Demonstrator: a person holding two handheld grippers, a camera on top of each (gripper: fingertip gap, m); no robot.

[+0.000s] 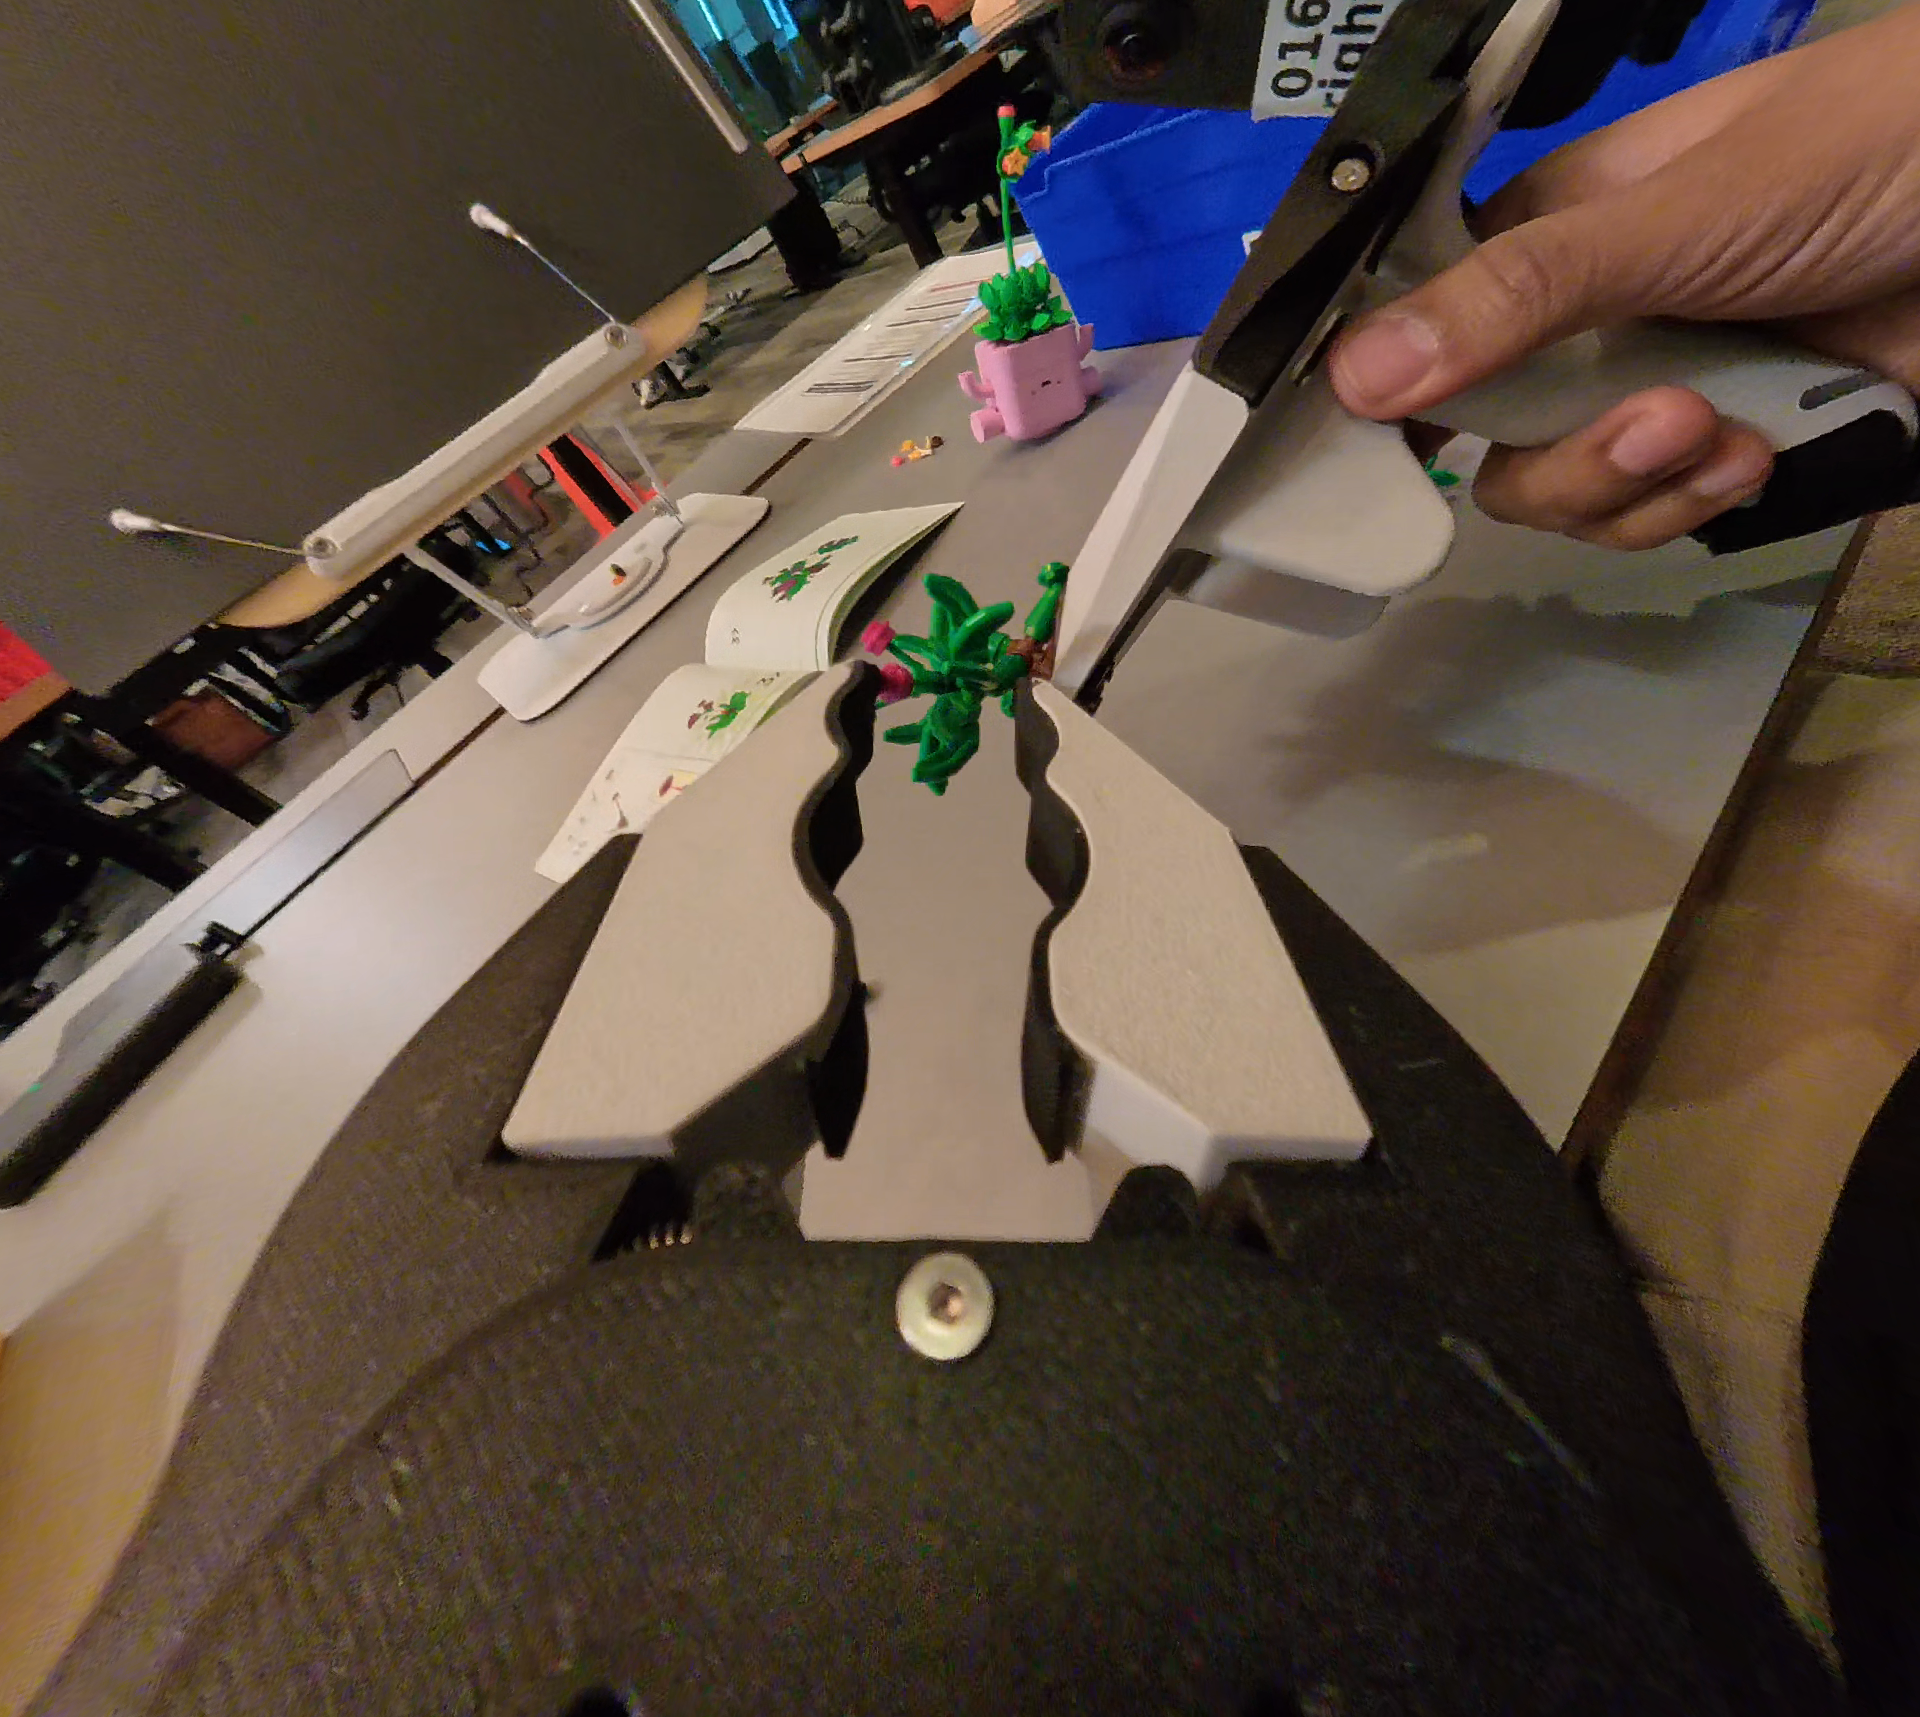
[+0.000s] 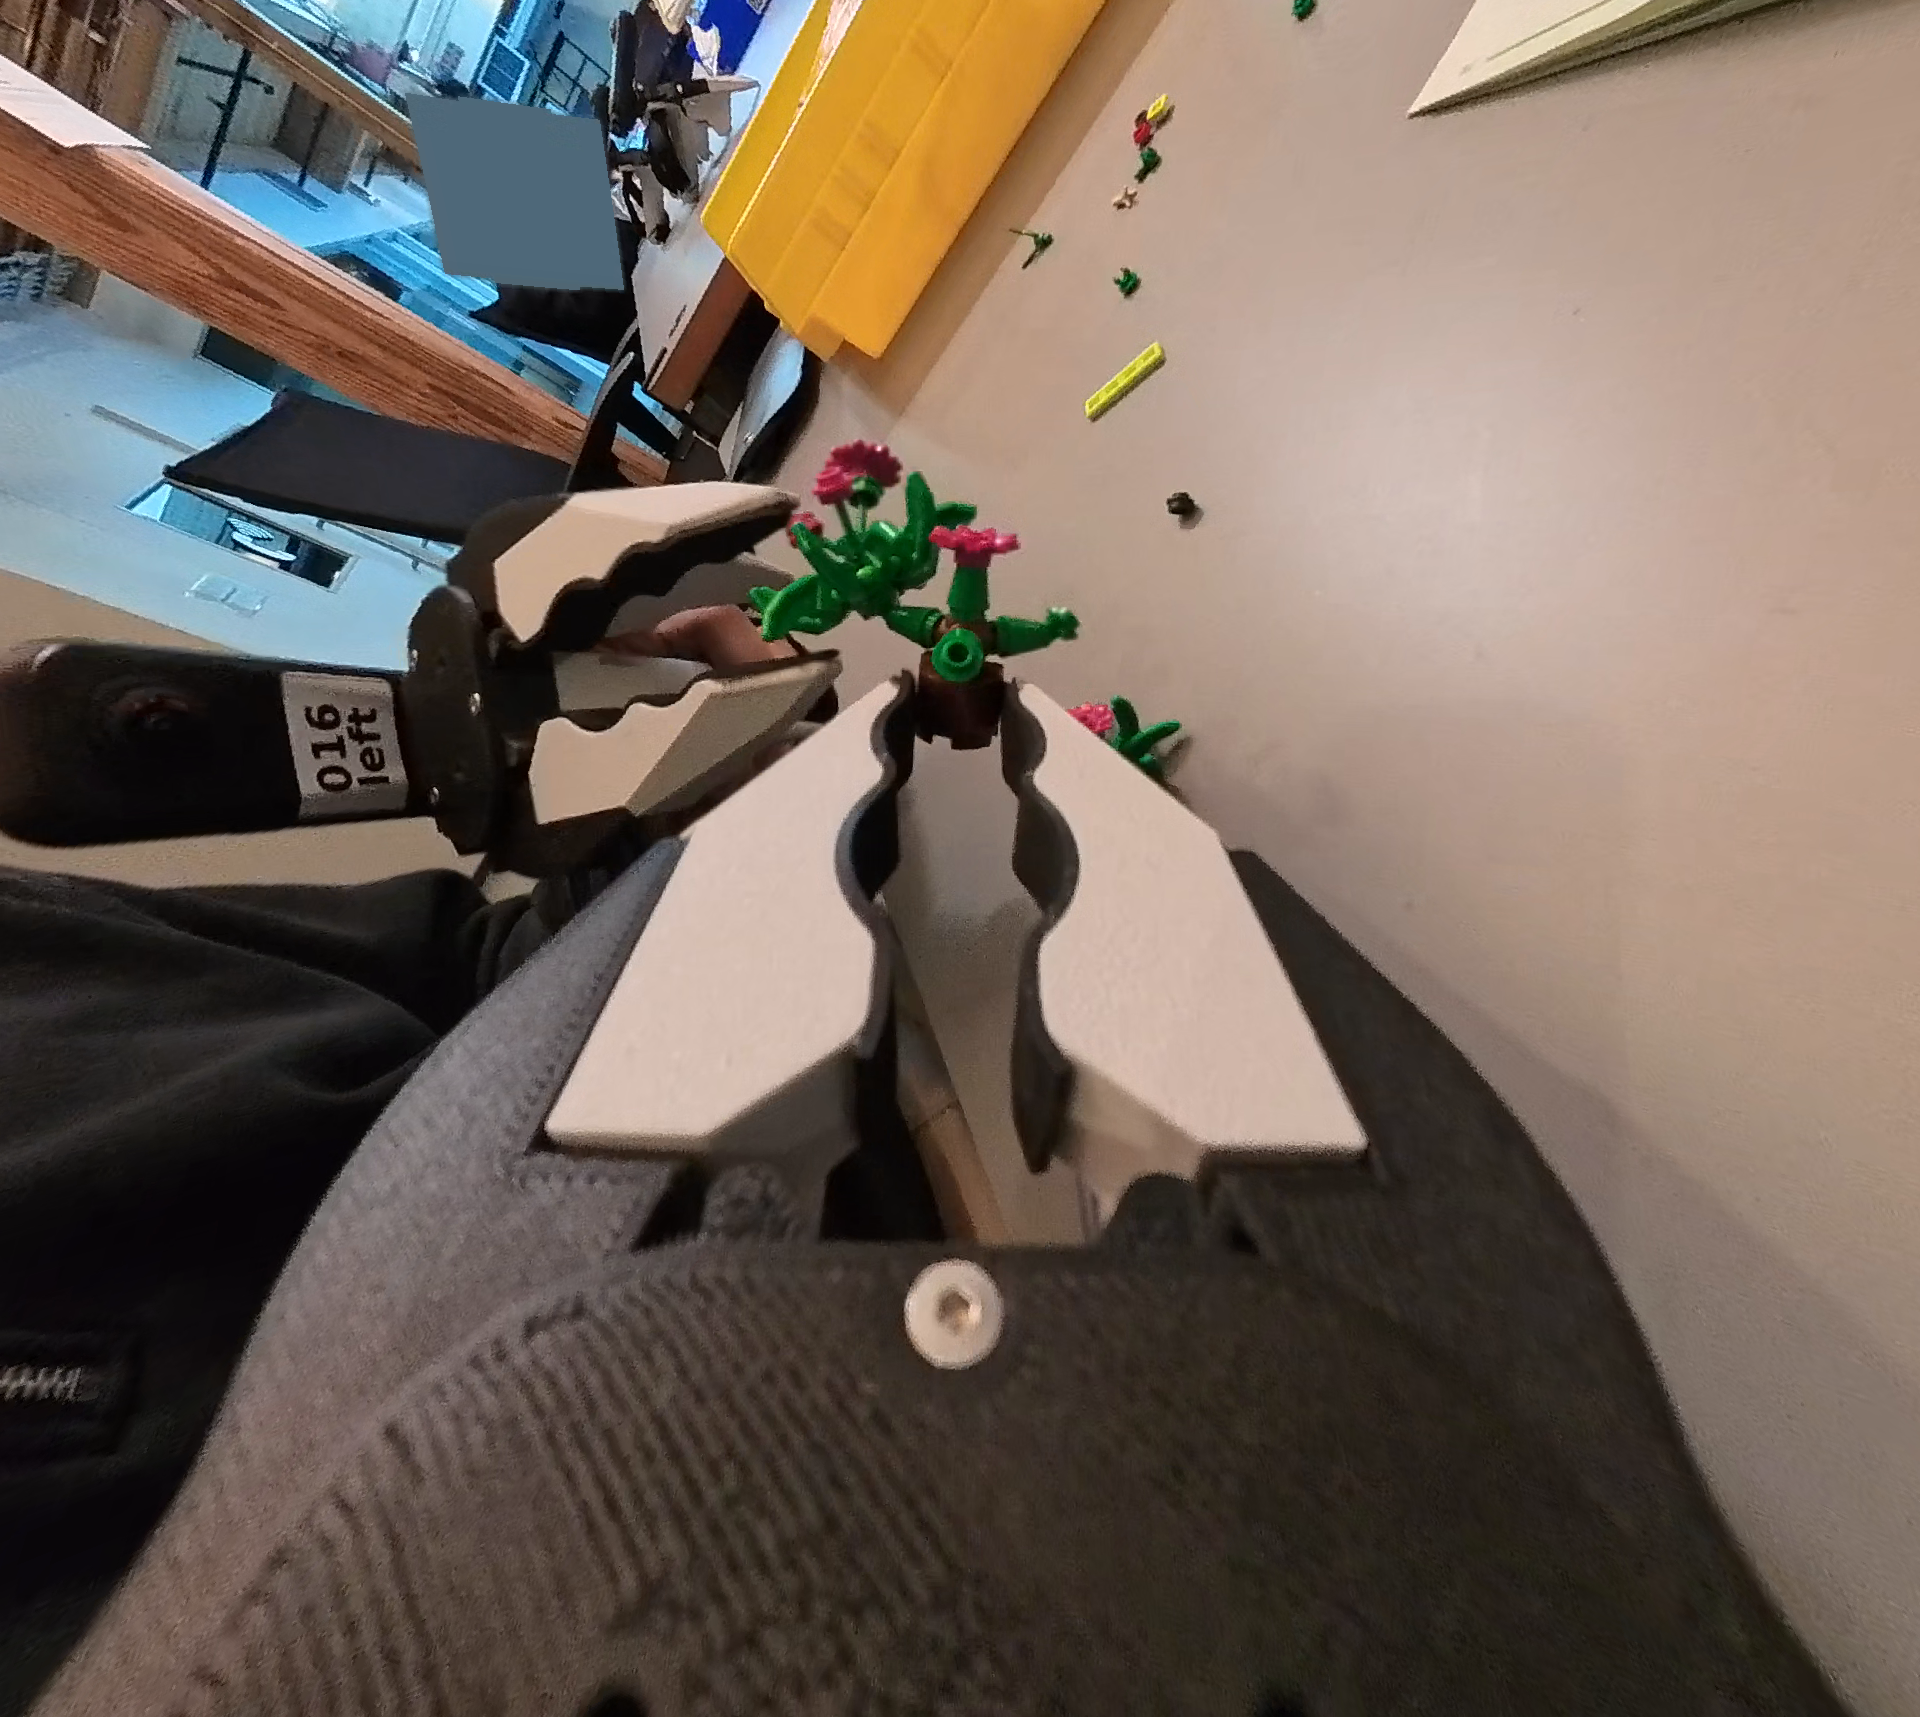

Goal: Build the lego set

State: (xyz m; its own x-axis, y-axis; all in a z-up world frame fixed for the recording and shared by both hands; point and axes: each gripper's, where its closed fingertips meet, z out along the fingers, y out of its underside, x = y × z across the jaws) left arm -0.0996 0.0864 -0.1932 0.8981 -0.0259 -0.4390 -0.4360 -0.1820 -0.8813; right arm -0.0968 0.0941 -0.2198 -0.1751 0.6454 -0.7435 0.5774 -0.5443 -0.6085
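A small lego plant (image 2: 883,576) with green leaves, pink flowers and a brown base (image 2: 951,717) is held above the grey table (image 2: 1507,628). My right gripper (image 2: 958,693) is shut on the brown base. In the left wrist view the right gripper (image 1: 1065,659) comes down from the upper right onto the base (image 1: 1034,654). My left gripper (image 1: 940,685) is open, its tips on either side of the leafy, flowered end of the plant (image 1: 951,691). A pink flower (image 1: 894,680) sits against its left fingertip. The left gripper also shows in the right wrist view (image 2: 805,592).
An open instruction booklet (image 1: 821,587) lies behind the plant. A pink lego pot with a green plant (image 1: 1029,379), a blue bin (image 1: 1143,233) and a white stand (image 1: 623,587) are farther back. A yellow bin (image 2: 935,67), loose small pieces (image 2: 1127,379) and a flower sprig (image 2: 1132,727) lie on the table. Only a small space, under 4 cm, lies between the two pairs of fingers.
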